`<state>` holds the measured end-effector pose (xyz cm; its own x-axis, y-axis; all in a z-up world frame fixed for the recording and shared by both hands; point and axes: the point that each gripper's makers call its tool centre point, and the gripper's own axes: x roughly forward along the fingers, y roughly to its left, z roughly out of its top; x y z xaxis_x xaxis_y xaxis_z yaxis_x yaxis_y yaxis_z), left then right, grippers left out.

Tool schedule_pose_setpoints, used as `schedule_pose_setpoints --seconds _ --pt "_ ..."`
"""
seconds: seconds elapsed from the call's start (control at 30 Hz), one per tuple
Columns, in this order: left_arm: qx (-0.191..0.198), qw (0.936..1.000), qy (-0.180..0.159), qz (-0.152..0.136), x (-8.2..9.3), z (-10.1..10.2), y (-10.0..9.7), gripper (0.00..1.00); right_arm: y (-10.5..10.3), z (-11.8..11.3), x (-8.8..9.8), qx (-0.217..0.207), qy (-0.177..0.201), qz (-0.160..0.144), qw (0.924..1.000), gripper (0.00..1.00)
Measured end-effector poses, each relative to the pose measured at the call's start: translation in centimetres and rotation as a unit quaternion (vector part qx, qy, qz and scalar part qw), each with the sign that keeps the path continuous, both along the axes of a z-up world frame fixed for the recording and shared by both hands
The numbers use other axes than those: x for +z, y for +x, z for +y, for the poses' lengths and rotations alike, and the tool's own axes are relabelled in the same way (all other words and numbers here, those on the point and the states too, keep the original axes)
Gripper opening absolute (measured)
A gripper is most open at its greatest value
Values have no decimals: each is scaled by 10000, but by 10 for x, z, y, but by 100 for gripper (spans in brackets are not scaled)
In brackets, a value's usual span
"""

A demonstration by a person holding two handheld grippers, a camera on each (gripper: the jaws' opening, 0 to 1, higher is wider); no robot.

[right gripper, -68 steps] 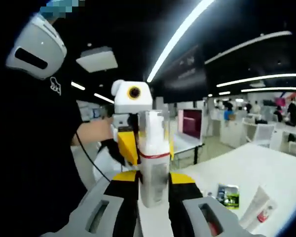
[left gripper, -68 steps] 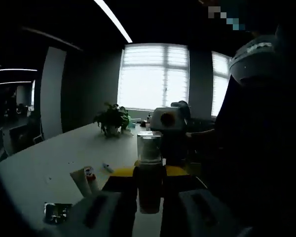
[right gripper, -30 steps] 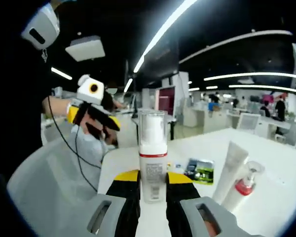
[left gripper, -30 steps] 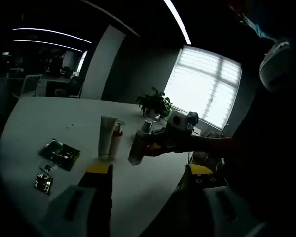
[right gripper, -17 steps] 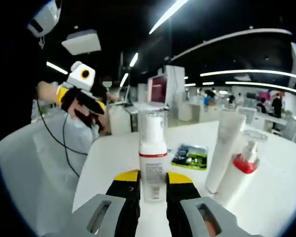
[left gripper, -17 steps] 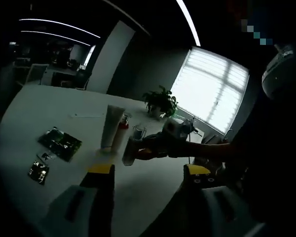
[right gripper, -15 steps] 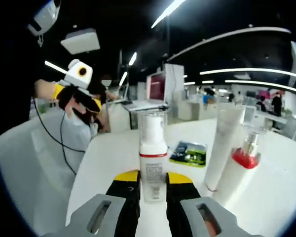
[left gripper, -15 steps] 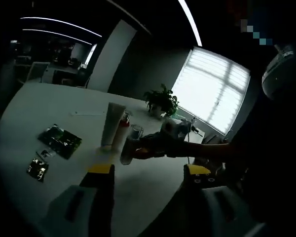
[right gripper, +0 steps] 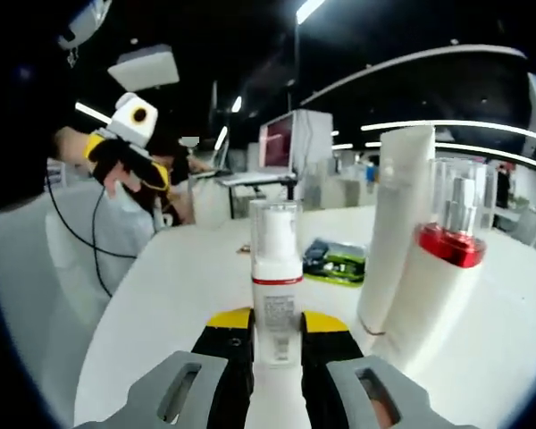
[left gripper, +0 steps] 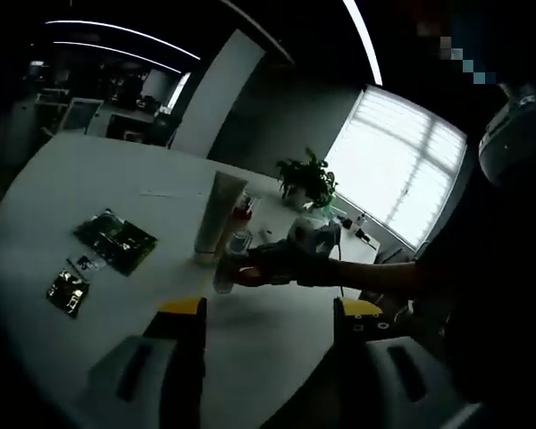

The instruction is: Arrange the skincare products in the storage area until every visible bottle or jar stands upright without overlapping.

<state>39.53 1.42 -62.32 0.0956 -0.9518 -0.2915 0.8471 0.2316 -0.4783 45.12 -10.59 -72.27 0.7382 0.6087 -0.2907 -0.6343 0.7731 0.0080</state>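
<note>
The right gripper point(right gripper: 276, 353) grasps the pump bottle point(right gripper: 276, 284) upright, low over the counter point(right gripper: 188, 295) beside the white tube point(right gripper: 392, 234); the next move, I think, is setting it down; the left gripper point(left gripper: 270, 335) is released.

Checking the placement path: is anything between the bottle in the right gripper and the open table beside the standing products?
Nothing visible does. The right gripper holds the pump bottle upright; the white tube and red-collared bottle stand off to its side, with bare table ahead.
</note>
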Motion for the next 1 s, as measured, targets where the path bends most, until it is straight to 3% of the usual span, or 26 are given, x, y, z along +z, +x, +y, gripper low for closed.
schedule_pose_setpoints --seconds 0.53,0.7,0.8,1.0 --pt "14 10000 11 71 -6 -5 9 51 5 -12 -14 129 -146 93 9998 11" --pt "-30 10000 3 89 -7 -8 10 51 6 -12 -17 281 -379 136 9988 11" --pt "-54 10000 49 60 -9 -8 11 51 6 -16 -30 344 -805 277 9958 11" --pt "-68 9999 32 76 -8 -8 11 51 10 -18 -35 336 -902 289 9949 11"
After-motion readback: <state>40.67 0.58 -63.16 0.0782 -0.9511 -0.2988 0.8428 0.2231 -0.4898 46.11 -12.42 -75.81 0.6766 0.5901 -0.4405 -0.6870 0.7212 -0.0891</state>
